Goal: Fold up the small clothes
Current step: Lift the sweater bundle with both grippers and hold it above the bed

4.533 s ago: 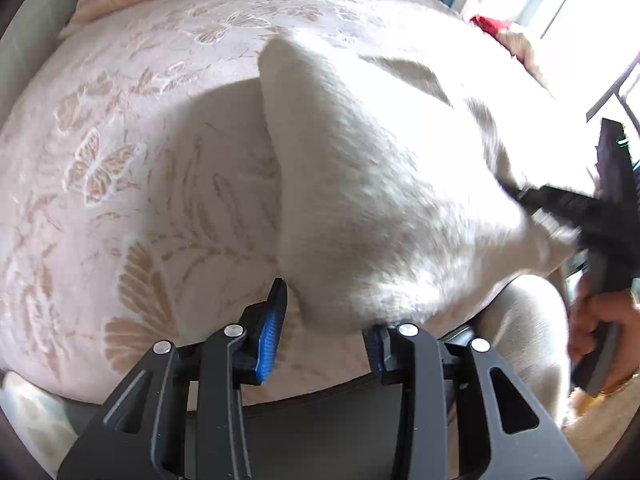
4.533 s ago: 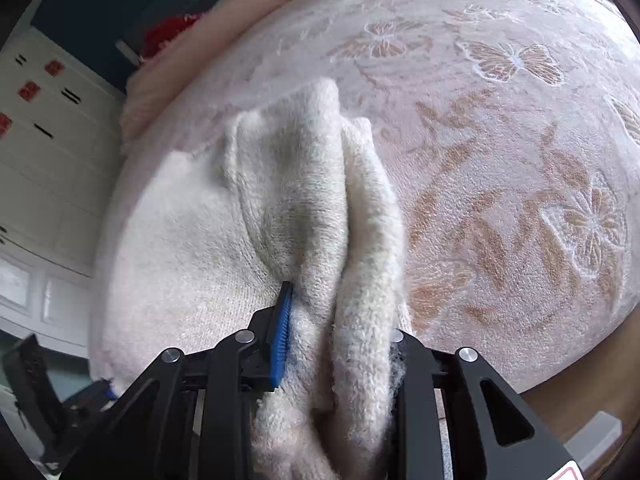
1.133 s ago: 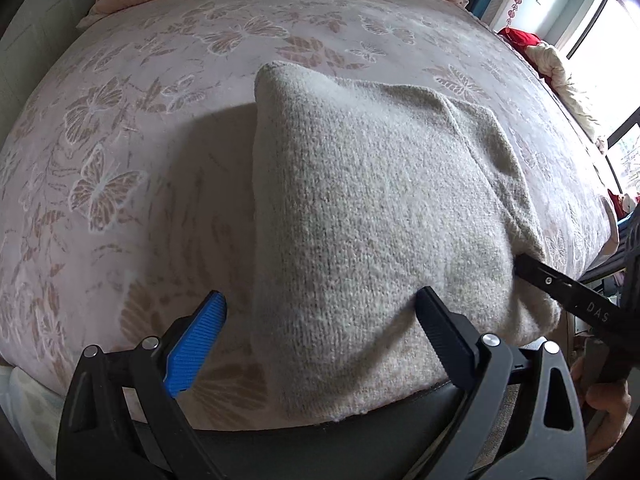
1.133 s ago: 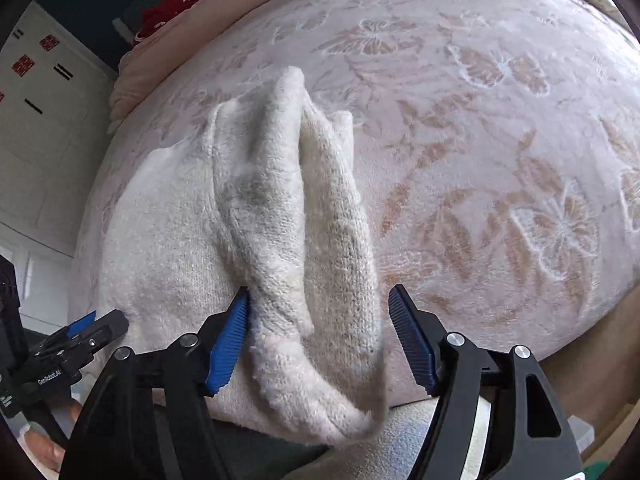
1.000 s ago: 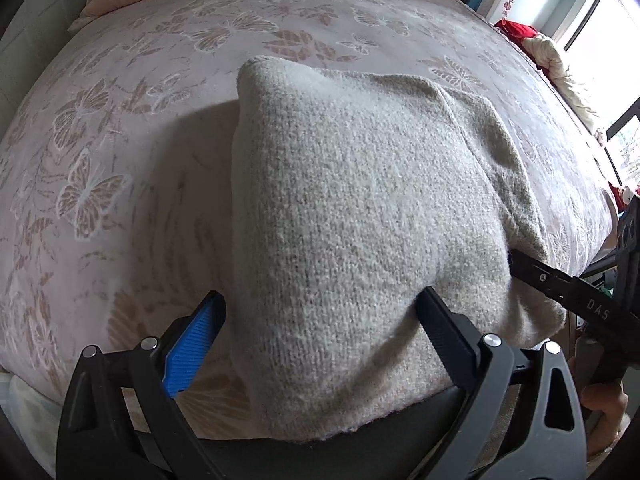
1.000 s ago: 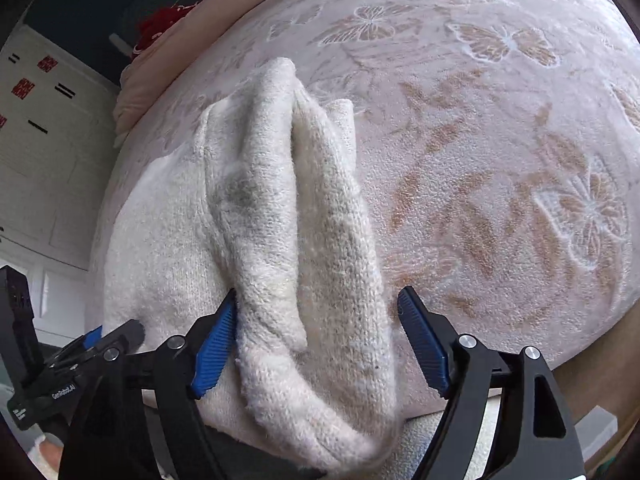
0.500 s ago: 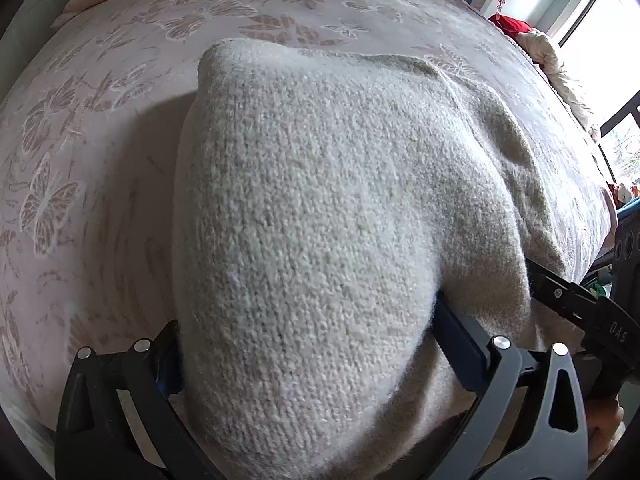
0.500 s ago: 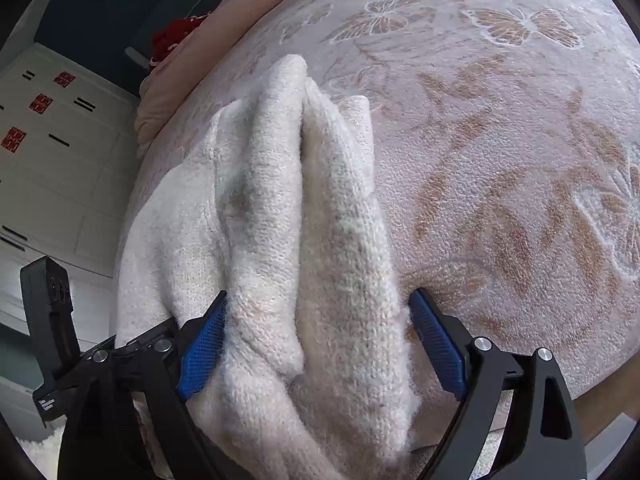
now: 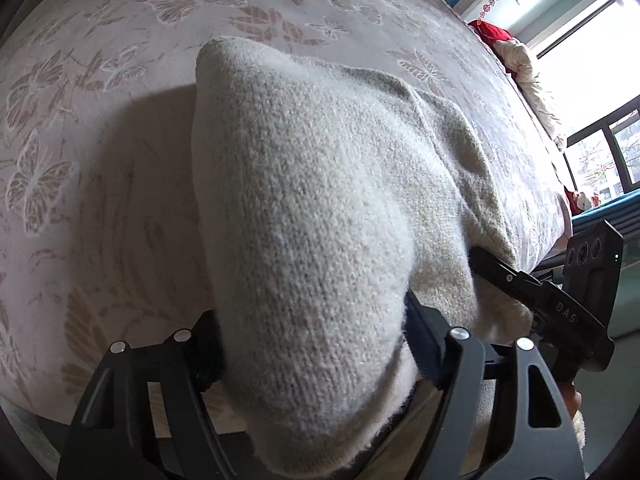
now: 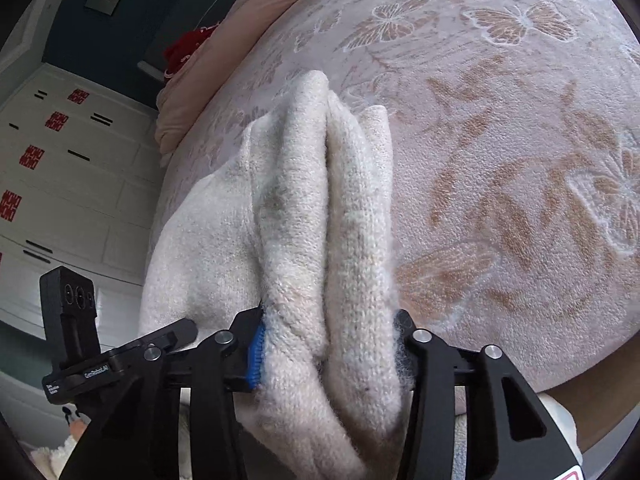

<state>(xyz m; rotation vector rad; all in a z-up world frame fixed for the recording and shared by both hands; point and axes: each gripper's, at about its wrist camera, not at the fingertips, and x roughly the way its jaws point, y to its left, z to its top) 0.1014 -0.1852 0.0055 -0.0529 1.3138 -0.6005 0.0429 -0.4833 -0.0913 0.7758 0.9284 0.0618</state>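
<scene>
A cream knitted garment [image 9: 320, 180] lies folded on the pink butterfly-patterned bed cover [image 9: 100, 160], its near edge at the front of the bed. My left gripper [image 9: 312, 340] has its jaws closing on the left end of that edge; thick knit bulges between the pads and hides them. In the right wrist view the same garment [image 10: 304, 200] shows several rolled folds. My right gripper [image 10: 328, 344] is closing on these folds, its blue pad [image 10: 256, 356] pressed into the wool. Each gripper shows in the other's view: the right one [image 9: 540, 304], the left one [image 10: 120, 360].
A pink quilt [image 10: 208, 60] lies along the bed's far end. White cupboards [image 10: 60, 180] stand to the left of the bed. A bright window [image 9: 580, 60] and a red cloth [image 9: 490, 34] are on the right. Bare bed cover [image 10: 520, 160] stretches beyond the garment.
Both grippers stood wide open on either side of the garment's near edge. Their jaws have since drawn in, and the knit is bunched and lifted between them.
</scene>
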